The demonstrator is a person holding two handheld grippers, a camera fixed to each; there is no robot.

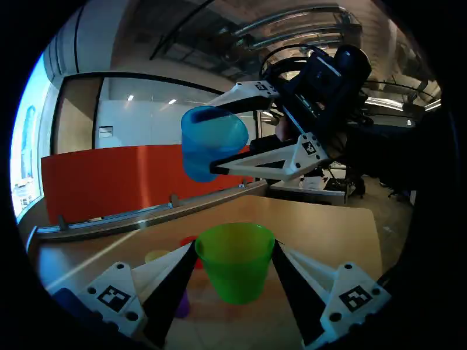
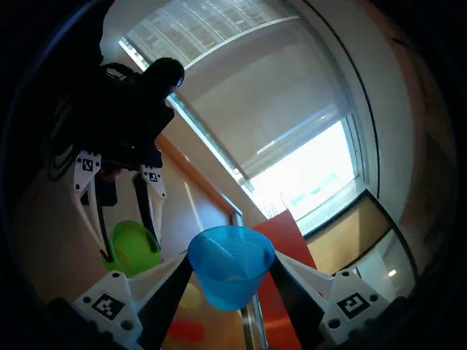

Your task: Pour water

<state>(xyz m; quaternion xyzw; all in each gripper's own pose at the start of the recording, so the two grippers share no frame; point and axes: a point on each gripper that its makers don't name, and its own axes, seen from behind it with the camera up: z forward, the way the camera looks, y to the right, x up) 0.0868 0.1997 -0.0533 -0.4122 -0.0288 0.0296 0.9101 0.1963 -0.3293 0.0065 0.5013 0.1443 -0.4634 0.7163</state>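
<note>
My left gripper clamps the green cup near me, both fingers pressed on its sides, above the wooden table. Farther off and higher, the right gripper grips the blue cup before an orange-red panel

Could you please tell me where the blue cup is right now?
In the left gripper view, the blue cup is upper centre, held tilted in the right gripper, above and left of the green cup in the left gripper.

Two grippers, one green cup, one blue cup, one table
</note>
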